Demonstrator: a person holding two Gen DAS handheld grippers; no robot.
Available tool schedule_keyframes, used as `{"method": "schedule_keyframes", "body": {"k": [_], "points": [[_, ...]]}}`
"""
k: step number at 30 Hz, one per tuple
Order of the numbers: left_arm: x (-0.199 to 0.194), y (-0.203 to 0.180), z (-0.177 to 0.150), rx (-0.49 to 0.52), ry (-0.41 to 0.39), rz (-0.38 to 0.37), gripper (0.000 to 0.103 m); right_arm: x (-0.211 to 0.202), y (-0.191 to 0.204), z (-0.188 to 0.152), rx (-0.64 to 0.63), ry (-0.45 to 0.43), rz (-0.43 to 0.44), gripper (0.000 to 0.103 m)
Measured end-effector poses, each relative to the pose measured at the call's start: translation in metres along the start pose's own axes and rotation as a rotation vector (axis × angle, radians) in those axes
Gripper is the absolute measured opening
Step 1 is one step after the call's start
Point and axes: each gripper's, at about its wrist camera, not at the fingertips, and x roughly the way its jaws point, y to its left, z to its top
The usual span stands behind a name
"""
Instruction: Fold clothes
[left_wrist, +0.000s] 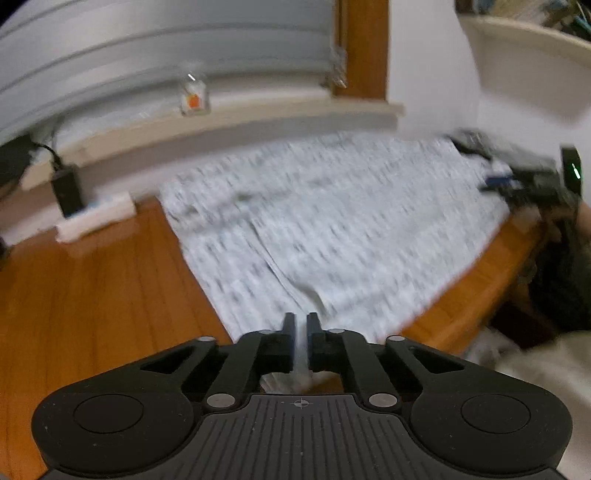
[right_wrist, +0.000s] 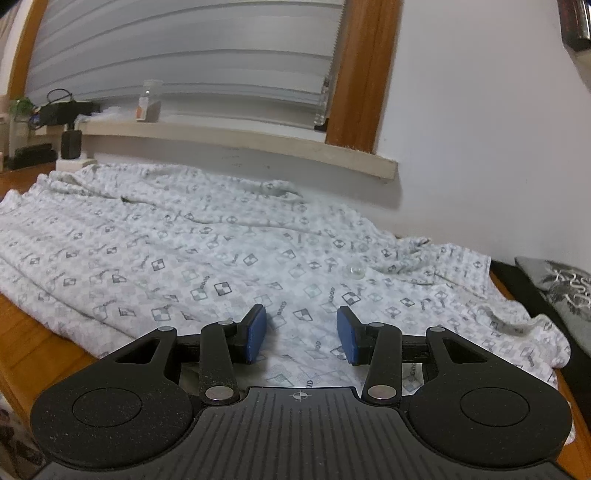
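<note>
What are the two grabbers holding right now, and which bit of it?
The left gripper has its jaws shut on the near edge of the patterned shirt. The right gripper holds nothing; its jaws are open above the shirt.

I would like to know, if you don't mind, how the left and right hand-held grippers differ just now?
The left hand-held gripper is nearly shut, pinching a fold of the shirt; the right hand-held gripper is open and holds nothing. The left wrist view is blurred, the right wrist view sharp. Both point across the same patterned shirt on the wooden table.
</note>
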Motion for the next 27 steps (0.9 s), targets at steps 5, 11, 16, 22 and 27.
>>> {"method": "schedule_keyframes", "body": {"k": [5,11,16,22,27], "points": [[0.032,-0.008,0.046,-0.014,-0.1,-0.052,0.07,-0.009,-0.022,0.002,0.054,-0.021,-0.035,0.044],[0.113,-0.049,0.112,0.052,-0.104,-0.225,0.081,-0.012,-0.051,-0.002,0.104,-0.008,-0.077,0.038],[0.171,-0.068,0.128,0.083,-0.034,-0.277,0.081,-0.01,-0.065,-0.022,0.165,0.036,-0.064,0.039],[0.192,-0.06,0.108,0.036,0.023,-0.349,0.081,-0.019,-0.07,-0.032,0.192,0.025,-0.024,0.038],[0.183,-0.059,0.098,-0.016,0.043,-0.34,0.081,-0.037,-0.064,-0.036,0.183,0.031,-0.028,0.038]]}}
